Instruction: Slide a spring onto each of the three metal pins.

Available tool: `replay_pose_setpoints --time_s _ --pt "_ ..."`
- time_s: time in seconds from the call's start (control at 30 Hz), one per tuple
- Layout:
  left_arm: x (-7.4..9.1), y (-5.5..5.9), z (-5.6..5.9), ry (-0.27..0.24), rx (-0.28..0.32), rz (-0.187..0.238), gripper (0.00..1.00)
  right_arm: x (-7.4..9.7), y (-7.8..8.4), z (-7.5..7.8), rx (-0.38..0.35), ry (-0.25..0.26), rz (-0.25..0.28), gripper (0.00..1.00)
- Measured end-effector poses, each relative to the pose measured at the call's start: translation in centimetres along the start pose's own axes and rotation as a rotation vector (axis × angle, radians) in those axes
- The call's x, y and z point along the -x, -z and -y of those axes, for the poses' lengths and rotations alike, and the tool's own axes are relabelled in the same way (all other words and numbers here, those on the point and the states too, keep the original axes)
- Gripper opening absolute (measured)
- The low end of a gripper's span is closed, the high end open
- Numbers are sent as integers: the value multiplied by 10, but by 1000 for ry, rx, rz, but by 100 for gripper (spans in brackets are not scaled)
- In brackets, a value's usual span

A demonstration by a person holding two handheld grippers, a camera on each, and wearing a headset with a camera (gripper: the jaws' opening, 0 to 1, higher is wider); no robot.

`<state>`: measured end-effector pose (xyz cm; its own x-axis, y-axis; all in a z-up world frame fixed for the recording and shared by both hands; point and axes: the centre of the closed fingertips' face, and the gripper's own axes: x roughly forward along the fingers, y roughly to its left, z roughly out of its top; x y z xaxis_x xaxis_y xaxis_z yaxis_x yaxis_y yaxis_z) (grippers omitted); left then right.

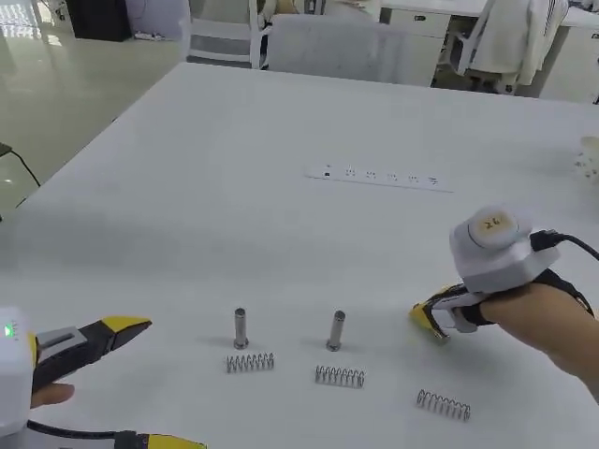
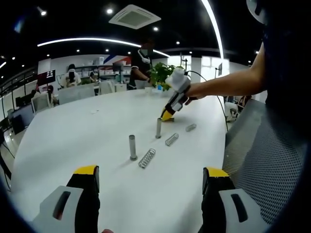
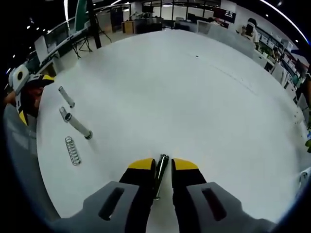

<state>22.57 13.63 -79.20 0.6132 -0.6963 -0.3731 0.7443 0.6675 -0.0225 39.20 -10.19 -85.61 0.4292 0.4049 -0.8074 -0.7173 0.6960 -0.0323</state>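
Nearest, bottom left of the head view, is the left gripper w/ jaws wide apart and nothing btwn them; its own view shows the same, yellow tips spread over the bare white table. Just beyond, three springs lie flat in a rough row on the table: left spring, middle spring and right spring, the last a bit nearer the person. Right behind the first two, the left pin & middle pin stand upright, each just beside its spring, no spring on either. To the right, at approx the same depth, the right gripper points its tips down at the table, jaws closed on the third pin, which runs lengthwise btwn the yellow tips in the right gripper view; can't tell if that pin touches the table. Further back, mid-table, is a flush power strip. Past the far edge is a grey chair.
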Motion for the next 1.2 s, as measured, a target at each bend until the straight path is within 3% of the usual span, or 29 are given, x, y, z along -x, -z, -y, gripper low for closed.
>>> replay_pose_setpoints --time_s 0.77,1.2 --pt "1 1 1 4 5 0 83 -1 0 2 -73 34 -29 5" --pt "2 -1 1 9 -2 1 82 10 2 -3 -101 33 -1 5"
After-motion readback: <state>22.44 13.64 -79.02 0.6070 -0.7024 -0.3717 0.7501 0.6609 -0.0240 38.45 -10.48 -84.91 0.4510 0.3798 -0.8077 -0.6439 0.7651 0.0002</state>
